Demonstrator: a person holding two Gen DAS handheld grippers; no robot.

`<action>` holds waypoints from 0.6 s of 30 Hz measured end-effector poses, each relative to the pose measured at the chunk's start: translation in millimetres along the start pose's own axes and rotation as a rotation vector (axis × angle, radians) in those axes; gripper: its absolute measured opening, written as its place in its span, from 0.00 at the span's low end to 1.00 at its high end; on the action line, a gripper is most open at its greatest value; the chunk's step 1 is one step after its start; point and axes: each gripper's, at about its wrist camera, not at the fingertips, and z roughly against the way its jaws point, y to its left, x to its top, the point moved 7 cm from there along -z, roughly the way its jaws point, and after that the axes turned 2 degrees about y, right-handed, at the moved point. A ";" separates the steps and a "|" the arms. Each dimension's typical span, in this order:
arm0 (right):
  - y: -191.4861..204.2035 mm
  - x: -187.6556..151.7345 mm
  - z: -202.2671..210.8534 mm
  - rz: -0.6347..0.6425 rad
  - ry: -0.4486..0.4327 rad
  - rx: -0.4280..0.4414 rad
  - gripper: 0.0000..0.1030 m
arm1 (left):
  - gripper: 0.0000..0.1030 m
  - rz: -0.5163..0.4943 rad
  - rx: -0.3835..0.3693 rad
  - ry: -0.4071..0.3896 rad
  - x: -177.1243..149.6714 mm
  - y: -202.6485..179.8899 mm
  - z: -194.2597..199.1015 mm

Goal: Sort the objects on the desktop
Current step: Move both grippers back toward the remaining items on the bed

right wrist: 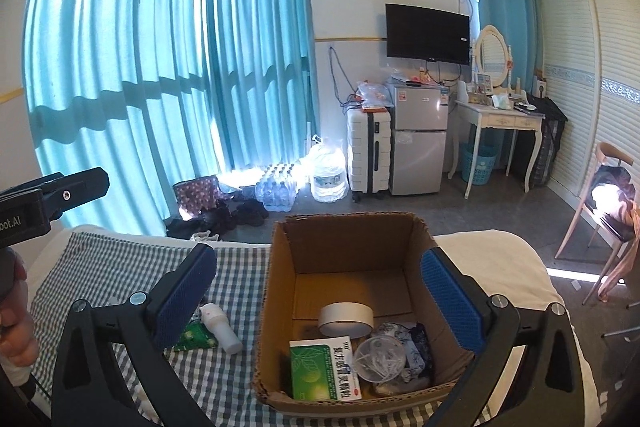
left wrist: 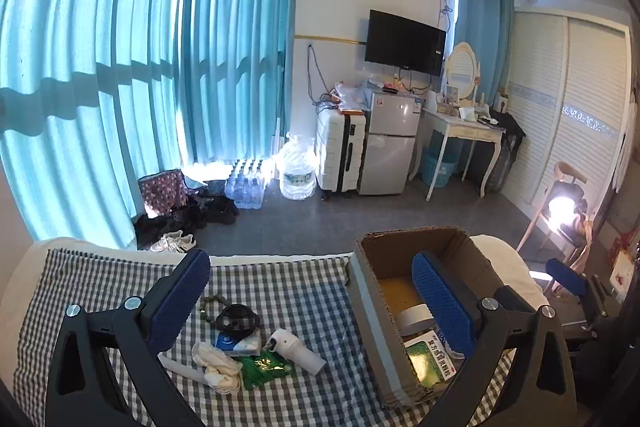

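A cardboard box [right wrist: 280, 267] stands on the checked cloth [left wrist: 280, 291]. It holds a tape roll [right wrist: 346, 319], a green medicine box [right wrist: 324, 369], a clear round tub [right wrist: 380, 353] and a blue patterned cloth [right wrist: 414, 345]. My right gripper [right wrist: 318, 257] hangs open over the box with nothing between its pads. My left gripper [left wrist: 311, 261] is open above the loose pile to the box's left: bead bracelet [left wrist: 206, 307], black ring [left wrist: 237, 319], blue-white packet [left wrist: 236, 343], white cloth [left wrist: 218, 367], green sachet [left wrist: 266, 369], white bottle [left wrist: 294, 347].
The cloth covers a white bed [right wrist: 492, 259] whose far edge drops to a grey floor [left wrist: 400, 211]. Shoes [left wrist: 172, 241], water bottles [left wrist: 248, 187], a suitcase [left wrist: 340, 151] and a small fridge [left wrist: 390, 143] stand beyond. A chair [right wrist: 608, 211] stands to the right. A hand [right wrist: 12, 331] holds the left gripper's handle.
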 end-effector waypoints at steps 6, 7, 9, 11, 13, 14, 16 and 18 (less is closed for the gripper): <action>24.8 -3.3 -11.7 -0.009 0.004 0.071 1.00 | 1.00 0.003 0.061 -0.023 -0.9 30.1 8.7; 28.1 -4.7 -13.5 -0.009 0.009 0.080 1.00 | 1.00 0.005 0.070 -0.023 -1.9 34.0 8.6; 36.4 -6.5 -17.7 -0.002 0.015 0.088 1.00 | 1.00 0.012 0.085 -0.021 -3.9 44.2 7.6; 45.3 -6.8 -21.7 0.008 0.019 0.090 1.00 | 1.00 0.021 0.096 -0.015 -5.5 56.4 5.5; 51.8 -6.5 -25.1 0.011 0.023 0.094 1.00 | 1.00 0.028 0.103 -0.011 -7.5 65.4 3.8; 54.8 -6.4 -26.3 0.009 0.023 0.097 1.00 | 1.00 0.031 0.109 -0.009 -8.6 70.6 3.3; 61.1 -6.7 -27.4 0.008 0.021 0.108 1.00 | 1.00 0.035 0.119 -0.008 -9.0 79.0 2.1; 68.2 -7.9 -29.8 0.012 0.022 0.113 1.00 | 1.00 0.040 0.128 -0.009 -10.5 87.0 1.8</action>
